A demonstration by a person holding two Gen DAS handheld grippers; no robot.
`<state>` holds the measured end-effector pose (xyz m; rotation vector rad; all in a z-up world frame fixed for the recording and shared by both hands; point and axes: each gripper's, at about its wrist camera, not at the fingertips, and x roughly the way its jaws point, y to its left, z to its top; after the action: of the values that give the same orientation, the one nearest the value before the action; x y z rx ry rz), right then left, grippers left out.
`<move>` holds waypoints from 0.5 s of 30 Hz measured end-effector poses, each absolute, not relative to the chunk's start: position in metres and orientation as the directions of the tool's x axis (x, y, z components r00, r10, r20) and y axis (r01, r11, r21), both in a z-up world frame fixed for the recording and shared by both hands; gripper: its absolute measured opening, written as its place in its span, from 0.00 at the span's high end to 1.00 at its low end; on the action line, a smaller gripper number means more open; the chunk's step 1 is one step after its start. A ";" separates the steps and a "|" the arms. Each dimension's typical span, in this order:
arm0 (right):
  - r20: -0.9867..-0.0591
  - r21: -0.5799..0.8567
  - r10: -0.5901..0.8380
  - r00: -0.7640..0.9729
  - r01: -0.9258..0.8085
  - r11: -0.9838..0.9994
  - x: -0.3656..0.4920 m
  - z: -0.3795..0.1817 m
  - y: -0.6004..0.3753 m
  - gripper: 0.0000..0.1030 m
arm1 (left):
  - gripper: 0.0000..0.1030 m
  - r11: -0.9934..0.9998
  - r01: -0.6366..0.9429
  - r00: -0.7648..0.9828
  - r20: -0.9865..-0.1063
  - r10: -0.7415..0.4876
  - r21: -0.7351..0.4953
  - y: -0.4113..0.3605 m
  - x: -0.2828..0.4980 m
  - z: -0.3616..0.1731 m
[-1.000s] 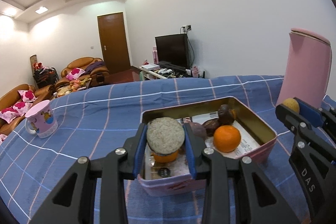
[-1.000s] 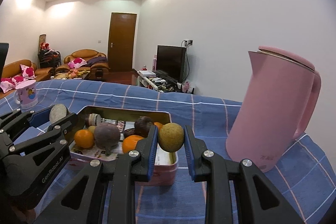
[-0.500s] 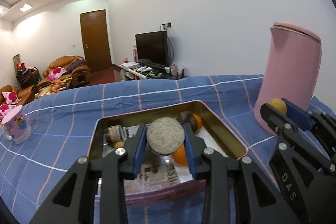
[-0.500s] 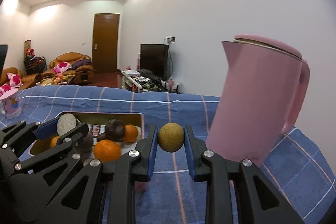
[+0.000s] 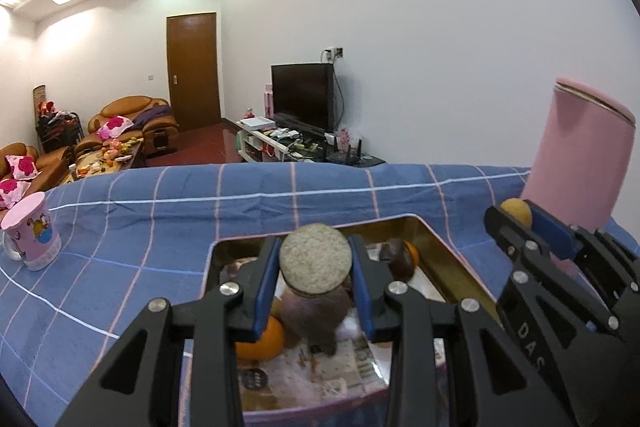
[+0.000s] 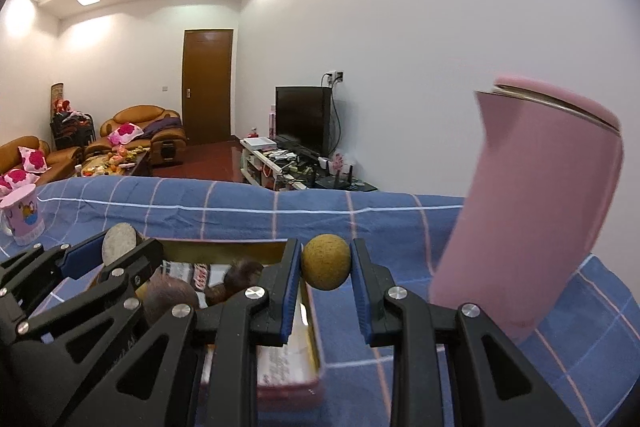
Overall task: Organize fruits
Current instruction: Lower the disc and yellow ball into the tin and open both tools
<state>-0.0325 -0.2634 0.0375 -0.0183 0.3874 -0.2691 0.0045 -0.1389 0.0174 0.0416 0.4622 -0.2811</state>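
Evidently both fruits are mid-carry: each one is clamped and lifted clear of the tin (image 5: 452, 251), so the step in hand looks like the transfer, with the set-down not yet made. The left hand-held gripper (image 5: 315, 281) is closed on a round, grey-brown speckled fruit (image 5: 315, 261), which sits pinched between the blue pads above the near half of the open tin; below it lie a dull purple fruit (image 5: 316, 311) and an orange (image 5: 262, 341) on printed paper. The right hand-held gripper (image 6: 325, 281) is closed on a small tan-yellow fruit (image 6: 326, 261), held just past the tin's right-hand wall, over the blue checked cloth (image 6: 400, 227) that covers the worktop, with the pink kettle (image 6: 540, 211) close on its right. Where each fruit belongs cannot be told from these views. The next move probably calls for picking a bare spot, lowering until the fruit rests on something, and only then easing the pads apart, since both fruits are round and may roll. The right one also needs room from the kettle.
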 end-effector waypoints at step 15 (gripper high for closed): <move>-0.431 0.048 -0.075 0.899 0.106 0.993 -0.002 0.031 -0.260 0.74 | 0.65 0.975 0.219 0.842 -0.498 -0.207 -0.034 -0.124 0.033 0.008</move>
<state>-0.0019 -0.2601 0.0313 0.0714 0.4434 -0.0939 0.0326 -0.1236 0.0084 0.0240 0.5231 -0.2246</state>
